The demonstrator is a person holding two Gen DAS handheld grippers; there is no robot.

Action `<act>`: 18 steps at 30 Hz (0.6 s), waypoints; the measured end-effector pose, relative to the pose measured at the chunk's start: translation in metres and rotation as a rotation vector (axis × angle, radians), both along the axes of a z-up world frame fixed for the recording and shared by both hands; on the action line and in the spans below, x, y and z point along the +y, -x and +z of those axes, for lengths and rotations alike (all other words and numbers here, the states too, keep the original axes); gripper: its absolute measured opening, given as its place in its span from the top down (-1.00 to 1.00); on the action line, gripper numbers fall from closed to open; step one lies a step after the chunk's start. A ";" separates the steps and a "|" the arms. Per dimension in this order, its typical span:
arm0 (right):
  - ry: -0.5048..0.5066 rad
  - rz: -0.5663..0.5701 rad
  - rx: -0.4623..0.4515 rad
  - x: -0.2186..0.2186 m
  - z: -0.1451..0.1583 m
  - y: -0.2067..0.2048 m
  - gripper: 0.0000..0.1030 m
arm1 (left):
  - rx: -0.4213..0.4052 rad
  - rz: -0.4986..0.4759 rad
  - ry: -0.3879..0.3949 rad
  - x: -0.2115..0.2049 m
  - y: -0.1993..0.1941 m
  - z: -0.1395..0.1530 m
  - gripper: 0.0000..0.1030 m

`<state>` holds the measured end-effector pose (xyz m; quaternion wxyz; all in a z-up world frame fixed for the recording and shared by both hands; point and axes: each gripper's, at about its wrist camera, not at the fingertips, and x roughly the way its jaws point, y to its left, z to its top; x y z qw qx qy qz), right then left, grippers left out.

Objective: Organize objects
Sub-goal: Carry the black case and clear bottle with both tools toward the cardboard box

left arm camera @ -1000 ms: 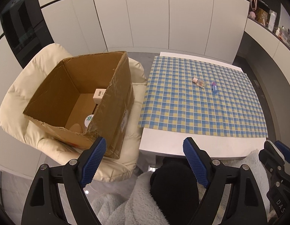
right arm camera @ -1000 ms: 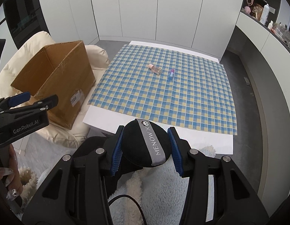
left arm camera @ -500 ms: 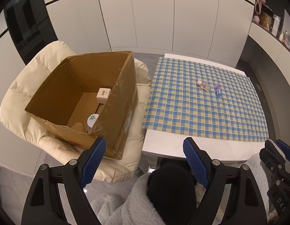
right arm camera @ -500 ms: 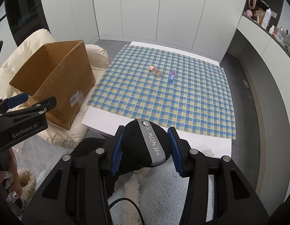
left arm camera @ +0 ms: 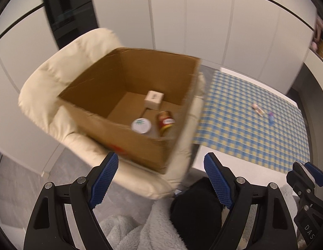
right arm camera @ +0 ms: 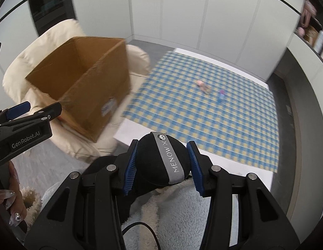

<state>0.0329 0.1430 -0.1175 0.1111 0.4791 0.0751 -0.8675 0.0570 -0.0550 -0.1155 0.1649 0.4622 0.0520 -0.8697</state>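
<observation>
My right gripper [right arm camera: 163,164] is shut on a black round puff [right arm camera: 161,158] with a grey MENOW band, held in front of the table's near edge. My left gripper [left arm camera: 161,179] is open and empty, near the open cardboard box [left arm camera: 111,125], which also shows in the right wrist view [right arm camera: 92,95]. In the box lie a small white carton [left arm camera: 153,99], a white-lidded jar [left arm camera: 141,125] and a red can [left arm camera: 165,121]. A pink-capped bottle [right arm camera: 202,85] and a blue bottle [right arm camera: 220,95] lie on the checked cloth [right arm camera: 213,120].
The box sits on a cream armchair [left arm camera: 57,79] left of the white table [right arm camera: 132,131]. White cabinets stand behind. A shelf with items [right arm camera: 316,35] is at the far right. A fluffy grey robe [right arm camera: 182,218] is below the grippers.
Both grippers have swung left toward the box, so its inside now shows in the left view. The right gripper keeps its hold on the puff.
</observation>
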 end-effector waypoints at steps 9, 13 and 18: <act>0.014 0.191 -0.001 -0.083 -0.001 0.007 0.07 | -0.013 0.170 -0.010 -0.067 -0.020 -0.004 -0.65; 0.017 0.263 -0.004 -0.117 -0.003 0.006 0.07 | -0.013 0.227 -0.007 -0.090 -0.027 -0.008 -0.65; 0.021 0.314 -0.019 -0.147 -0.009 0.004 0.07 | -0.035 0.273 0.008 -0.113 -0.029 -0.017 -0.65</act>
